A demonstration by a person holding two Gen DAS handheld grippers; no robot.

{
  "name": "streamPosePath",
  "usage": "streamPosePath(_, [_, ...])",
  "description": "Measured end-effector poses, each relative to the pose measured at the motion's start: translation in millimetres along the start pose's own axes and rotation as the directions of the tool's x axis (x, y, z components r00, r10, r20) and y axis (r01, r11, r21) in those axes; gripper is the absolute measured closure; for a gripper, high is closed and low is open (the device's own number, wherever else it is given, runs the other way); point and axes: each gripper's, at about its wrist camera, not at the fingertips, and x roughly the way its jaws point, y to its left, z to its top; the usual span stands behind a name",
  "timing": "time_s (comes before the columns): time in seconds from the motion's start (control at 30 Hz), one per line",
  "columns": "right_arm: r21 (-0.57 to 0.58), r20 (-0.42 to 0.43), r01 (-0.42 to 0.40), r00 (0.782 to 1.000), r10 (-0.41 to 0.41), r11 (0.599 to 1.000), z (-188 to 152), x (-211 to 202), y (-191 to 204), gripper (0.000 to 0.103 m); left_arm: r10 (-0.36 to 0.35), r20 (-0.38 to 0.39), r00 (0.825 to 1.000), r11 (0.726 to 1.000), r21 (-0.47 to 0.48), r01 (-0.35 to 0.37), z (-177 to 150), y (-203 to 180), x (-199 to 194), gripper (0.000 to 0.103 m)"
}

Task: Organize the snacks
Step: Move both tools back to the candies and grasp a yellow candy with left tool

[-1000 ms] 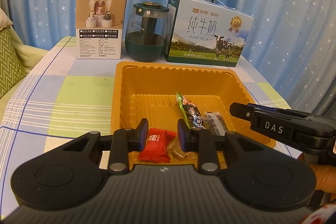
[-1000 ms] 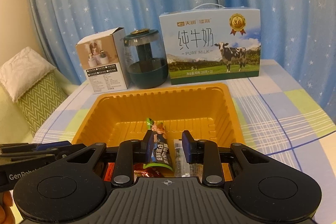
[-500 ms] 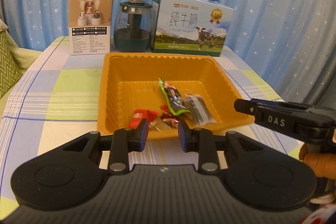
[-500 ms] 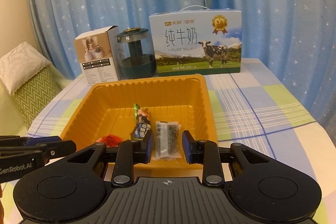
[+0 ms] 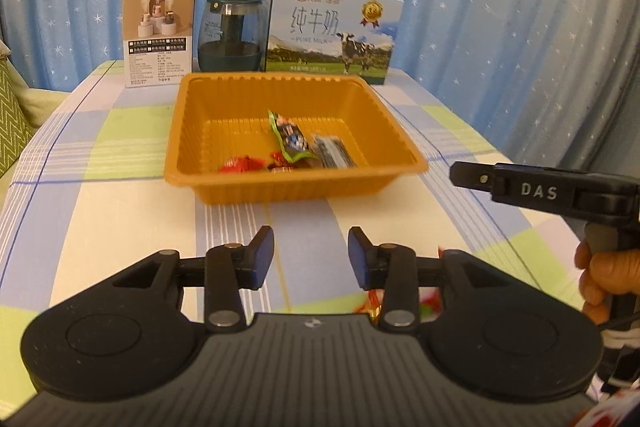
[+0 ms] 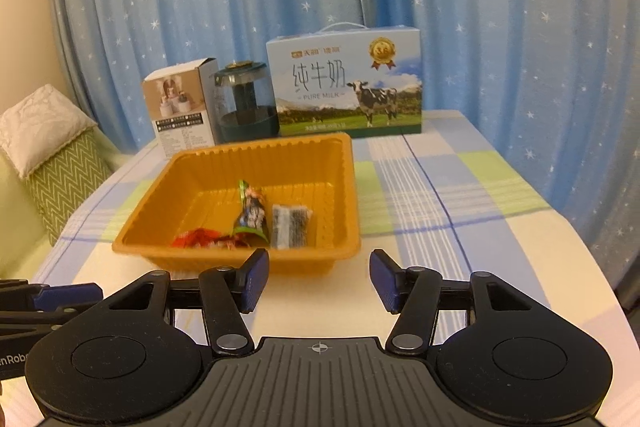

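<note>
Snacks sit in the orange tray (image 5: pixel 400 143) on the checked tablecloth (image 5: pixel 100 187): from left to right, a red wrapper (image 5: pixel 240 165), a green-edged packet (image 5: pixel 290 141) and a clear dark-filled pack (image 5: pixel 332 153), all lying on its floor. That part looks done to me. My left gripper (image 5: pixel 311 257) hangs released and empty over the cloth near the tray's front wall. Just below its right finger, some red and yellow wrappers (image 5: pixel 372 301) lie on the table, half hidden; I judge those are left to collect. My right gripper (image 6: pixel 319 281) is also spread, holding nothing.
</note>
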Motion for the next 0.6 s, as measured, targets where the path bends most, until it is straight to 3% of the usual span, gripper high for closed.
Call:
streamPosePath(0.4, [0.014,-0.08,0.046,0.996,-0.045,0.999,-54.9,-32.5,-21.0,0.047,-0.009,-0.08,0.997,0.998,0.056,0.013,-59.1,-10.0,-5.9,0.062])
streamPosePath(0.6, [0.018,-0.118,0.053,0.992,-0.051,0.998,-72.2,-35.3,-20.8,0.047,-0.019,-0.105,0.994,0.997,0.075,0.027,-68.4,-13.4,0.6,0.062])
